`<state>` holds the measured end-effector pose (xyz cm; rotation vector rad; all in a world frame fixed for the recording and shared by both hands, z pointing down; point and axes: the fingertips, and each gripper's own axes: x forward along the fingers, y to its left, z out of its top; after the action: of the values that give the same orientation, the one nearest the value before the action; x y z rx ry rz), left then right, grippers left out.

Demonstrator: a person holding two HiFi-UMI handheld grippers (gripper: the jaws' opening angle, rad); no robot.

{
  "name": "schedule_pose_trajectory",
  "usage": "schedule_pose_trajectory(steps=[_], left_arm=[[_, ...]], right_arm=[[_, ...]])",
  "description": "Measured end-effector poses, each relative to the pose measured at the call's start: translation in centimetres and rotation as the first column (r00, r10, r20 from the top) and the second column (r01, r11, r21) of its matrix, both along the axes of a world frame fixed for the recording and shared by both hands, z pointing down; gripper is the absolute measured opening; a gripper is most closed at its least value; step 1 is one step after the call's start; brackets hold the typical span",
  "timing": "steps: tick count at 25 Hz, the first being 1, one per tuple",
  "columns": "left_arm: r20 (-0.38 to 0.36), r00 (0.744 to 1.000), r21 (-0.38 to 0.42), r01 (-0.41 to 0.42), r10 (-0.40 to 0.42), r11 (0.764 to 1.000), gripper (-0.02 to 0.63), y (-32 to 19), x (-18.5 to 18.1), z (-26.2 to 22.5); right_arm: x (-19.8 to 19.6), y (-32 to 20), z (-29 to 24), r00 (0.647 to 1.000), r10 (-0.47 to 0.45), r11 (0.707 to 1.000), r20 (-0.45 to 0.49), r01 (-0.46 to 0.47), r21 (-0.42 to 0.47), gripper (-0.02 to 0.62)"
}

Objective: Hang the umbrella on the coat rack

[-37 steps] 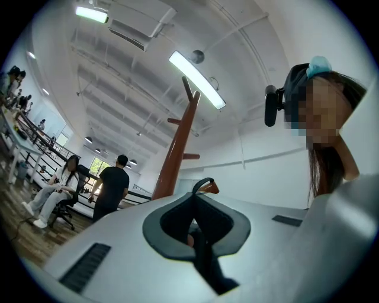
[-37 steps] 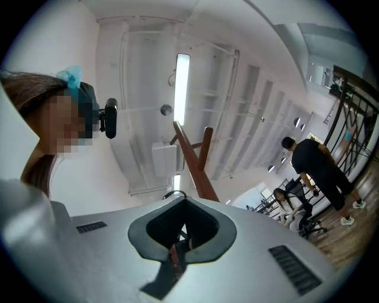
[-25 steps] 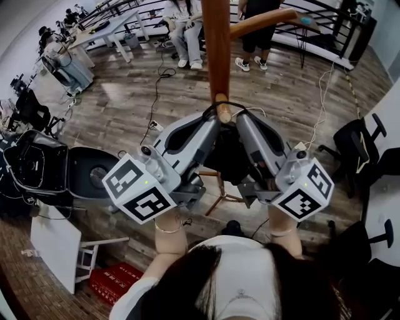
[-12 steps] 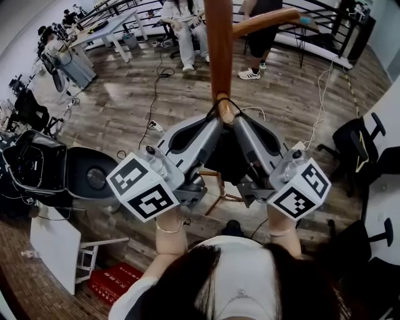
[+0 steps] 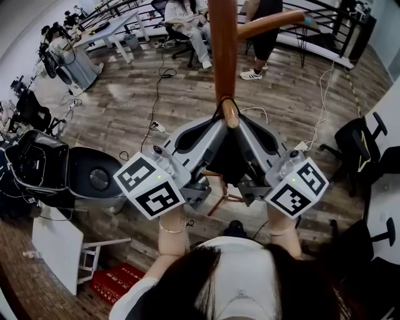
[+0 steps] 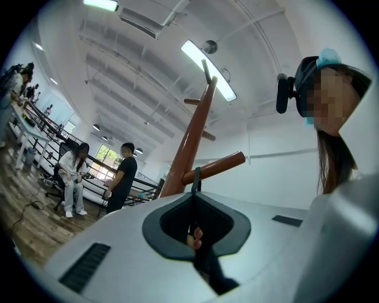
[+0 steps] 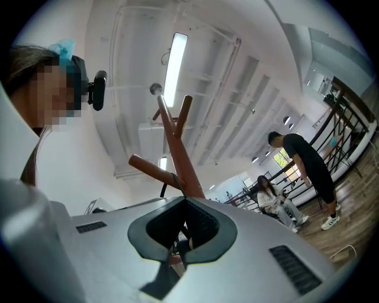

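Here we hold one umbrella (image 5: 228,156) at one rack (image 5: 223,50), with two grippers meeting just under the near peg (image 5: 230,114). The umbrella's dark folded body lies between the grippers. Its long axis runs from the peg's tip back down towards us, strap end uppermost. Its strap (image 6: 195,177) is looped over that peg, close to the post.

The left gripper (image 5: 219,125) has its jaws drawn together on the umbrella, and the strap rises straight from their tips to the peg. The right gripper (image 5: 241,126) is likewise clamped, with a dark part of the umbrella between its jaws.

From the head view we count two pegs: the near one with the loop and a second (image 5: 269,22) angling off to the right. Two people are by the railing beyond, one seated (image 5: 187,15) and one standing (image 5: 262,37).
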<state>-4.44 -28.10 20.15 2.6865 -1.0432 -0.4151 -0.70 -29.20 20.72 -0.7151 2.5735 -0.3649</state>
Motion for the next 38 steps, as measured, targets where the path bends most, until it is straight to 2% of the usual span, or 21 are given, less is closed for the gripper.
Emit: schedule_pose_trajectory(steps=[10,15,27,38], left_arm=[[0.013,1.000,-0.010,0.007,-0.007,1.000,0.011,0.4,-0.6,1.2],[-0.017,1.000,-0.011,-0.013,0.013,1.000,0.011,0.5,-0.3,1.7],[-0.024,1.000,-0.005,-0.015,0.015,1.000,0.011,1.4,-0.5,1.9],[-0.028,1.000,-0.009,0.009,-0.010,1.000,0.011,2.9,-1.5,2.1]], right_arm=[[-1.1,0.9,0.6,1.000,-0.008,1.000,-0.004,0.008,-0.001,0.035],[-0.8,1.0,0.8,1.000,0.001,1.000,0.009,-0.001,0.002,0.035],[-0.8,1.9,0.8,1.000,0.000,1.000,0.014,0.000,0.012,0.037],[0.2,3.0,1.0,0.999,0.051,0.999,0.004,-0.051,0.011,0.037]])
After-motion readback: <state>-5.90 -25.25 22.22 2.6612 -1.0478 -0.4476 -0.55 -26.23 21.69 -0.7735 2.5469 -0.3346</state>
